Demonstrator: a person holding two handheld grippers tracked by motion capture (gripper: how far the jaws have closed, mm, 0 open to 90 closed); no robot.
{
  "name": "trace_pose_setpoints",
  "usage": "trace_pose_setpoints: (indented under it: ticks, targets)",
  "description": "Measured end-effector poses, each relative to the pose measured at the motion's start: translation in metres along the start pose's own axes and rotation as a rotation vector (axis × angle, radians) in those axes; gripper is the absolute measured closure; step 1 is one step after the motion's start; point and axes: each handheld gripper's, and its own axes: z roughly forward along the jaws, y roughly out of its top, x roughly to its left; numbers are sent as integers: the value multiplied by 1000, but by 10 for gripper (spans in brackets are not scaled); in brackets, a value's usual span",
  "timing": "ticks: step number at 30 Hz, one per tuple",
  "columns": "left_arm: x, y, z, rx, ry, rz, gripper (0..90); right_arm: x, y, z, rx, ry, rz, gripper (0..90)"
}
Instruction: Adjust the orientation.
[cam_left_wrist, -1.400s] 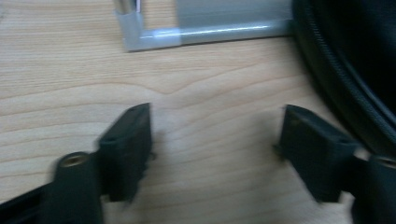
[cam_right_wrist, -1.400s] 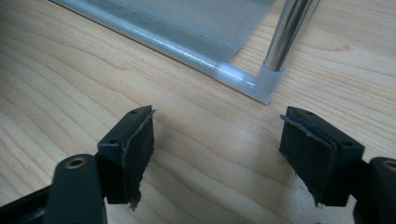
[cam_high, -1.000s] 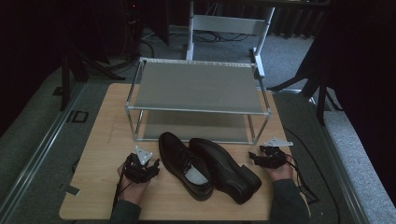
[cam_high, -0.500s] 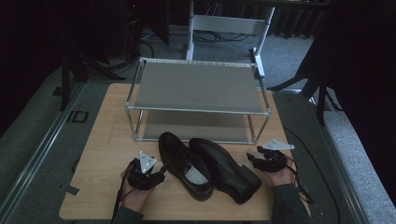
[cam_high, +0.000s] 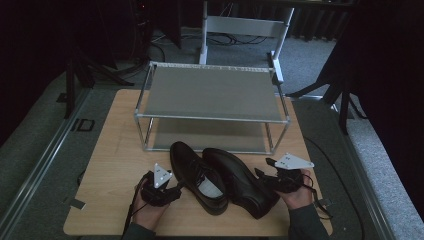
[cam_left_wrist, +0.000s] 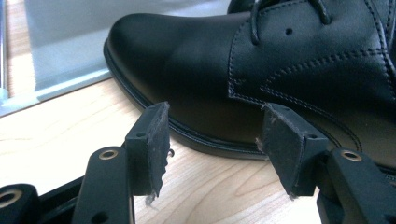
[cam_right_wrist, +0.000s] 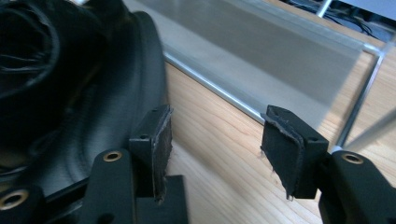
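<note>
Two black leather lace-up shoes sit at lower centre of the light wooden table (cam_high: 110, 150), before a grey two-tier metal rack (cam_high: 210, 92). The left shoe (cam_high: 197, 175) lies just beyond the released left gripper (cam_left_wrist: 212, 135); the right shoe (cam_high: 240, 180) flanks the spread-jawed right gripper (cam_right_wrist: 215, 140).

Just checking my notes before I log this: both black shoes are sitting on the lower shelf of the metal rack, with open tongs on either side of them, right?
Not quite. The two black shoes stand on the wooden table in front of the metal rack, not on its lower shelf, as the high view shows. The rest holds: the left tongs and right tongs are open, one on each side.
</note>
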Motion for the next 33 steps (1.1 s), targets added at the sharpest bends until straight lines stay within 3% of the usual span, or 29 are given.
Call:
trace_pose_setpoints:
  ticks: [6,8,13,17,21,28,33]
  targets:
    - [-11,-2,4,16,-49,37,439,12,3,1,9,32,-36,428]
    - [-15,-3,3,14,-48,46,464,15,2,2,16,38,-44,434]
    - [-15,-6,3,19,-107,32,468,19,1,7,37,43,-61,466]
    - [-18,-7,3,19,-126,50,486,19,0,7,33,48,-58,478]
    - [-16,-7,6,16,-152,39,492,18,0,8,33,60,-49,484]
    - [-18,-4,8,12,-158,60,511,16,-1,8,31,74,-40,503]
    - [-18,-1,10,0,-197,40,571,14,-1,7,26,62,-29,531]
